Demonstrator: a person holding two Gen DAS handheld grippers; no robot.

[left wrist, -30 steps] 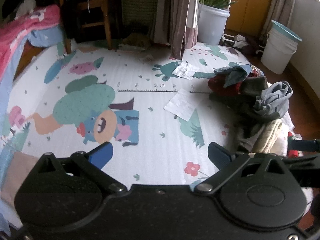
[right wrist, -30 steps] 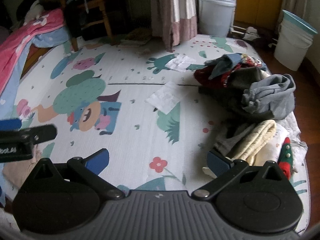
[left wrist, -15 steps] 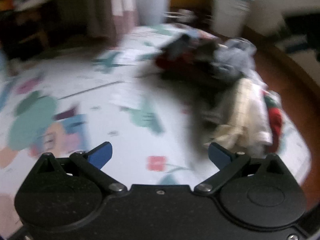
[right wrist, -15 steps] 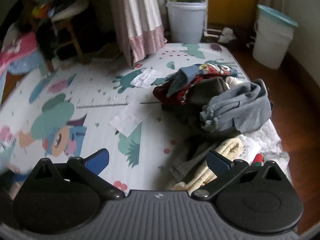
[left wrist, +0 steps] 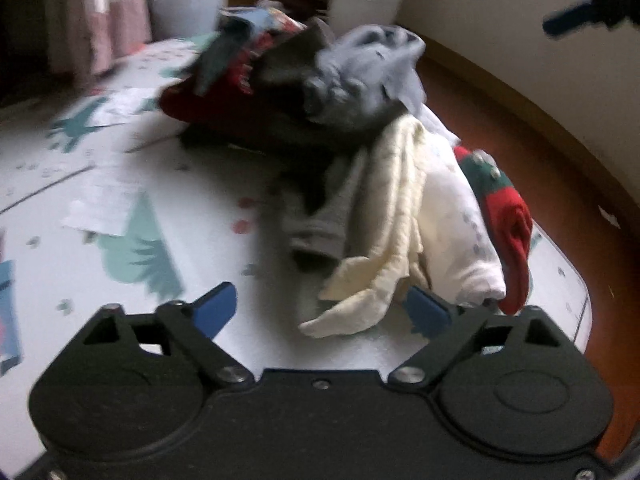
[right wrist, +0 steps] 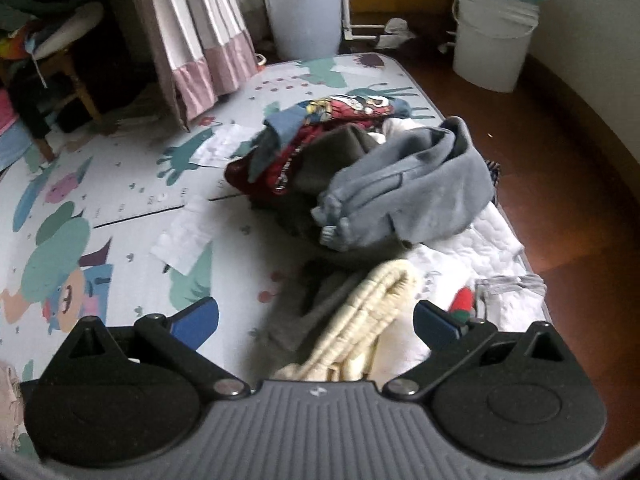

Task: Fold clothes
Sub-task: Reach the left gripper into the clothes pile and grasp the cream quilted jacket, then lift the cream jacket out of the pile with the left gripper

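The clothes pile [right wrist: 384, 200] sits on the play mat [right wrist: 120, 184] — at its right edge. Left of the pile lie two paper sheets [right wrist: 184, 236]. Behind the pile hangs a curtain [right wrist: 192, 40], with a plant pot [right wrist: 304, 16] and a bucket [right wrist: 496, 36] further right, both on the floor [right wrist: 568, 184].

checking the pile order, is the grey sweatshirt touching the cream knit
Touching: in the right wrist view the grey sweatshirt overlies the cream knit's far end.

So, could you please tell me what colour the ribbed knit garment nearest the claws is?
Cream; the ribbed knit garment shows best in the right wrist view.
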